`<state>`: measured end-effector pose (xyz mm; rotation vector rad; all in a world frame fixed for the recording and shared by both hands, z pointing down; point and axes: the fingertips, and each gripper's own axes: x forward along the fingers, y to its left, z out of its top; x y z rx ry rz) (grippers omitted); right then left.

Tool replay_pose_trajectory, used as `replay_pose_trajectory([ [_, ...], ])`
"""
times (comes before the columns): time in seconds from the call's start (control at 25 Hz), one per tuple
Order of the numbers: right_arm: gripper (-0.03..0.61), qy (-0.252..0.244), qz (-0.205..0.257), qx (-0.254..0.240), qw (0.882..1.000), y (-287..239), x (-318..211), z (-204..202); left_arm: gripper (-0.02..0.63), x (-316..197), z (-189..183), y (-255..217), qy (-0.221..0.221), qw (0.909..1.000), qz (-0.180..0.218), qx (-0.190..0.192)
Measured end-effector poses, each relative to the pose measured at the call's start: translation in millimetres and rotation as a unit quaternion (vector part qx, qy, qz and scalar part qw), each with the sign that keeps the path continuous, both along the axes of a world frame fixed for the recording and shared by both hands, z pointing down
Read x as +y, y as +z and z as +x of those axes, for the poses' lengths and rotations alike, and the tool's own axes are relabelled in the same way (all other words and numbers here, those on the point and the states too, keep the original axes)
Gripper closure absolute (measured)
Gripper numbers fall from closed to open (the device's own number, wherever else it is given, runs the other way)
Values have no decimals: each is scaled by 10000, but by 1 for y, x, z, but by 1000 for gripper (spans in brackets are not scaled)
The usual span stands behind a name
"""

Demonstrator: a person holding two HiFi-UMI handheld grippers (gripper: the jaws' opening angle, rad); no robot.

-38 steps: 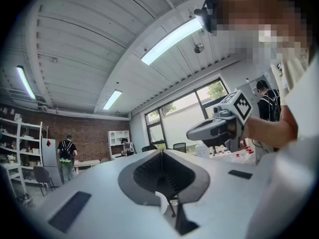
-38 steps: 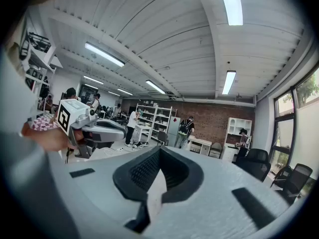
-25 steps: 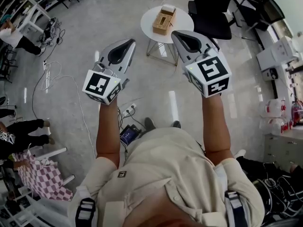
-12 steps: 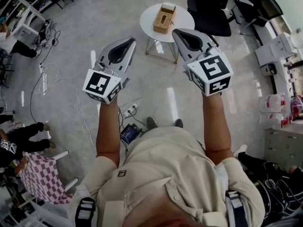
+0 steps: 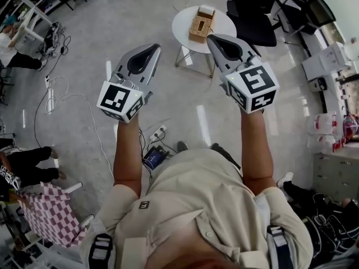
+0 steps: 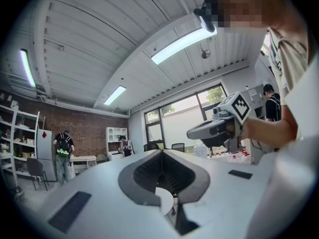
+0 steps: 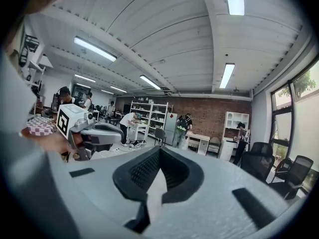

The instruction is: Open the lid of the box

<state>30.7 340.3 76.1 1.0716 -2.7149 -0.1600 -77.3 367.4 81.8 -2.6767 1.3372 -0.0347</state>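
Box (image 5: 202, 24), just one, sits on the single round table (image 5: 184, 33); left gripper (image 5: 152, 48) and right gripper (image 5: 212, 38), fingers pressed together, hold nothing

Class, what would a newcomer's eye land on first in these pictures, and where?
The left gripper and right gripper, each with a marker cube, reach out side by side mid-picture, jaws shut and empty. Beyond them a wooden box sits on a round white table, untouched.

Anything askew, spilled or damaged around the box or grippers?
Nothing stands out. The wooden box sits flat on the round table, and the left gripper and right gripper are shut, empty, short of it.
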Motion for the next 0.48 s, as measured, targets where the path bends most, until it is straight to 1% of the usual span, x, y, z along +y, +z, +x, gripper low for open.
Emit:
replay_pose_trajectory([
  [0.28,586,-86,-15,41,10000,-3,-22,-16,603,-19,-14,-1,-59,9999,9,88],
  [0.48,586,-219,9,0,9998,-7,-47,-21,603,-35,-24,-4,-178,9998,11,78],
])
